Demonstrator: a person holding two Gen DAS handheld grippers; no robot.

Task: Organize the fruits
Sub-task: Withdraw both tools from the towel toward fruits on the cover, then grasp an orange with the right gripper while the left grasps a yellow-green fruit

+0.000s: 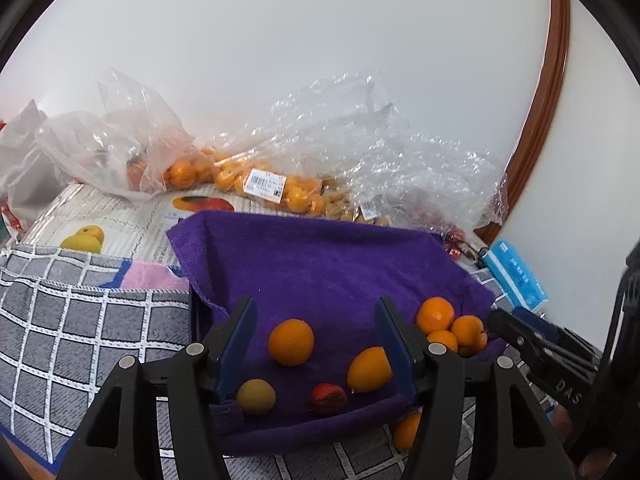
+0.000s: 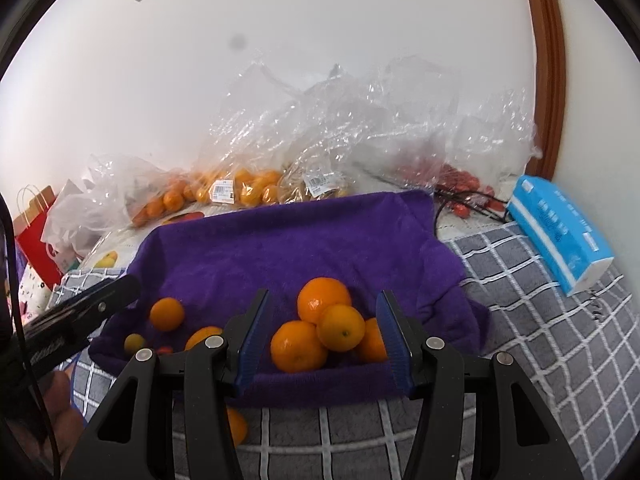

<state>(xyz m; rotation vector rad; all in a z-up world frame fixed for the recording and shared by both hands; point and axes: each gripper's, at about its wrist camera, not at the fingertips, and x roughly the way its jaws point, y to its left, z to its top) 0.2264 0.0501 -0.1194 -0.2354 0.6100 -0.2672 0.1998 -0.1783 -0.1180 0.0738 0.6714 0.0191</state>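
Note:
A purple towel-lined tray [image 1: 320,264] [image 2: 280,248] holds loose fruit. In the left wrist view an orange [image 1: 291,342], a yellow-orange fruit [image 1: 369,370], a greenish-yellow fruit [image 1: 256,397] and a small red fruit [image 1: 328,399] lie between the fingers of my open, empty left gripper [image 1: 316,344]. A cluster of oranges [image 1: 452,326] [image 2: 320,328] sits at the tray's right. My right gripper [image 2: 322,338] is open and empty, its jaws either side of that cluster. One orange [image 1: 407,431] [image 2: 236,426] lies outside the tray's near wall.
Clear plastic bags of oranges [image 1: 240,176] [image 2: 224,192] and small red fruit [image 2: 460,184] lie along the wall behind the tray. A blue tissue pack [image 2: 560,232] [image 1: 514,276] lies right. A grey checked cloth [image 1: 80,320] [image 2: 540,340] covers the table. A red paper bag [image 2: 36,236] stands left.

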